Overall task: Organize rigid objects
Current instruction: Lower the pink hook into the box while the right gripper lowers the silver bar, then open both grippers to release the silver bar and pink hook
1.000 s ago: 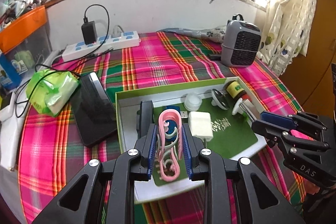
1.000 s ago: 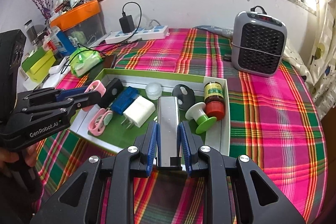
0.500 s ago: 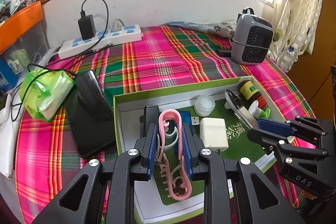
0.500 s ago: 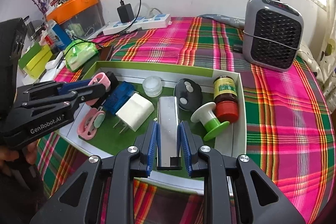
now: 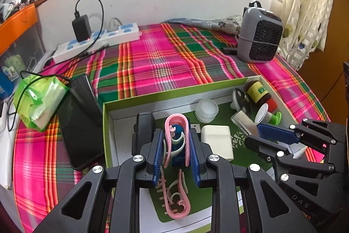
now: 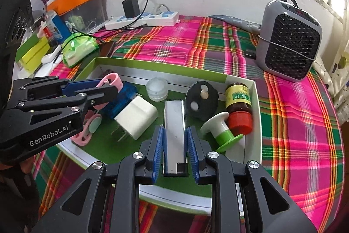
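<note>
In the left wrist view, the left gripper (image 5: 176,151) has its ribbed blue pads clamped on the looped end of a pink plastic hair claw (image 5: 175,145), whose curled teeth trail down over the green felt floor of the shallow box (image 5: 174,92), a tray with lime-green card walls and a white inner lining. Just beyond the claw lies a translucent blue block (image 5: 177,134), and beside it a smooth white square charger (image 5: 217,141). A glossy black phone (image 5: 81,123) rests on the plaid cloth left of the box. At the right edge, the right gripper (image 5: 259,134) reaches in with a metal piece at its tip. In the right wrist view, the right gripper (image 6: 175,145) pinches a flat, brushed-metal rectangular bar (image 6: 174,128) between its blue pads, low over the green floor. Ahead sit a frosted round jar (image 6: 157,88), a black oval disc (image 6: 201,100), a brown glass bottle with a red cap (image 6: 238,106) lying on its side, and a white-and-green spool (image 6: 222,129)
</note>
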The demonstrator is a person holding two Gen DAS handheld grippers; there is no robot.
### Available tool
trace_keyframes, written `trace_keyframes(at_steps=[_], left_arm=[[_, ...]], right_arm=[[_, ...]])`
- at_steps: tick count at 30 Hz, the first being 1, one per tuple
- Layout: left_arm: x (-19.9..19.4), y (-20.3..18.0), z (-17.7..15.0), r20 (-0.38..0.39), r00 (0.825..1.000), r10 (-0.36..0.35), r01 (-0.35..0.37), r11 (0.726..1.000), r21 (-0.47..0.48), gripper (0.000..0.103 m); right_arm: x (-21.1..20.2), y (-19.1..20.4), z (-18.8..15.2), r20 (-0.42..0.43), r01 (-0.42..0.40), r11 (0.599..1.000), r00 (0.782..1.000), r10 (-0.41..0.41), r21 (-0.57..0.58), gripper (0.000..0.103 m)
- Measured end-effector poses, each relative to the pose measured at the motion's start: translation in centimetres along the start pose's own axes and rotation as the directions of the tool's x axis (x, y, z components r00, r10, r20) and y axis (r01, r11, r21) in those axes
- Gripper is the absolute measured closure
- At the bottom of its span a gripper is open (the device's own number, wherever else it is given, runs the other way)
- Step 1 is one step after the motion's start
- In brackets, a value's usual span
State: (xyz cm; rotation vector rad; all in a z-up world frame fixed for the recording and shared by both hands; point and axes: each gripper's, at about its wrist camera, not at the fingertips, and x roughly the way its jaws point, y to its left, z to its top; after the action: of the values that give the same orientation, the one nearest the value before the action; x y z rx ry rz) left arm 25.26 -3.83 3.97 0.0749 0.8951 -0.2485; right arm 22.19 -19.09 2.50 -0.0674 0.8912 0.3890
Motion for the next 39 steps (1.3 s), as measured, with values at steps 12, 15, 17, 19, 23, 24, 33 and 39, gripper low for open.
trace_keyframes(at_steps=[12,15,17,19,23,24,33,39], left_arm=[[0.5,0.2,-0.1,-0.007,1.0,0.001,-0.001,1.0,-0.003,0.081],[0.5,0.2,0.0,-0.007,1.0,0.002,-0.002,1.0,-0.003,0.081],[0.5,0.2,0.0,-0.007,1.0,0.0,0.0,1.0,-0.004,0.081],[0.5,0.2,0.0,-0.006,1.0,0.002,-0.002,1.0,-0.003,0.081],[0.5,0.2,0.0,-0.007,1.0,0.002,-0.002,1.0,-0.003,0.08],[0.6,0.2,0.0,-0.008,1.0,0.002,-0.002,1.0,-0.001,0.08],[0.6,0.1,0.0,-0.008,1.0,0.004,-0.004,1.0,0.001,0.08],[0.5,0.0,0.0,-0.007,1.0,0.001,-0.001,1.0,0.004,0.077]], right_arm=[[0.7,-0.4,0.0,-0.011,0.011,1.0,1.0,-0.011,0.007,0.079],[0.8,-0.4,-0.1,-0.013,0.012,1.0,1.0,-0.012,0.007,0.079],[0.9,-0.4,-0.2,-0.013,0.012,1.0,1.0,-0.012,0.007,0.079],[0.9,-0.4,-0.2,-0.015,0.01,1.0,1.0,-0.01,0.009,0.079],[1.0,-0.5,-0.2,-0.019,0.006,1.0,1.0,-0.006,0.011,0.079],[1.1,-0.5,-0.3,-0.022,0.003,1.0,1.0,-0.003,0.012,0.079],[1.2,-0.4,-0.2,-0.027,-0.006,1.0,1.0,0.006,0.008,0.078],[1.2,-0.4,-0.2,-0.029,-0.006,1.0,1.0,0.007,0.016,0.078]])
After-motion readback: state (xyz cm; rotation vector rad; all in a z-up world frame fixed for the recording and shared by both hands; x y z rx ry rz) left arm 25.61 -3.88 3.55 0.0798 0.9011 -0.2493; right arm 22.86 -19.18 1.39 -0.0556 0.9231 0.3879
